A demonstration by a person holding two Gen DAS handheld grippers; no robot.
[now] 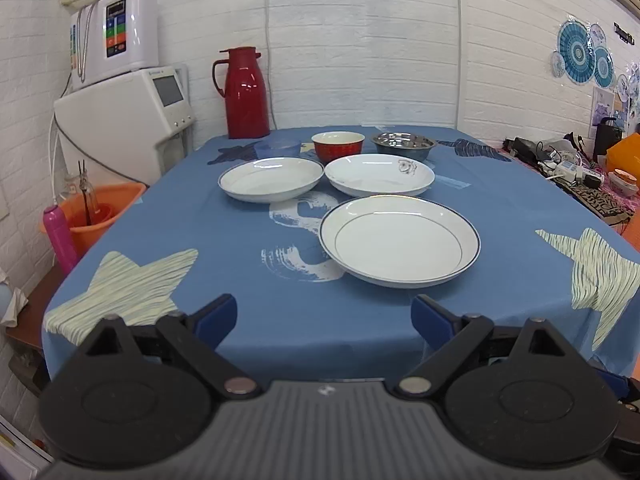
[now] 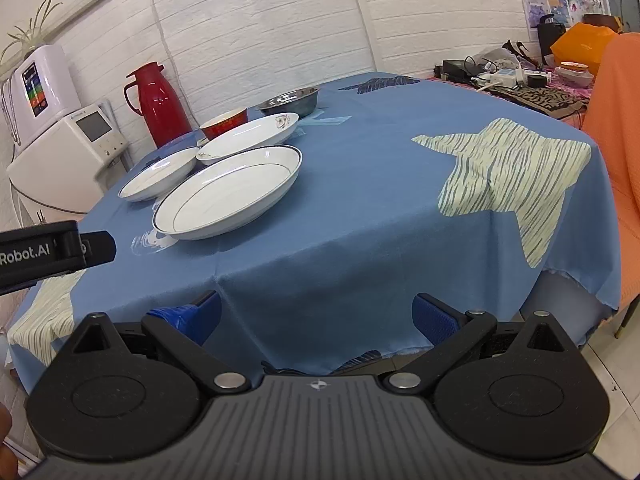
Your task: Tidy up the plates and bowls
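left tongs open | nearest plate ahead, apart

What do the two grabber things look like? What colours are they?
Both look alike. The left gripper and right gripper each have a ribbed dark grey body, two round black discs, black link arms with silver pivot pins, and blue finger pads. From the right camera, the left gripper's black side reads "Robot.AI" in white.

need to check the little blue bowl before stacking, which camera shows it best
The left wrist view. There the translucent blue bowl sits in plain sight at the far end of the table, between the red thermos and the red bowl. In the right wrist view it is almost wholly hidden behind the plates, so it cannot be checked there.
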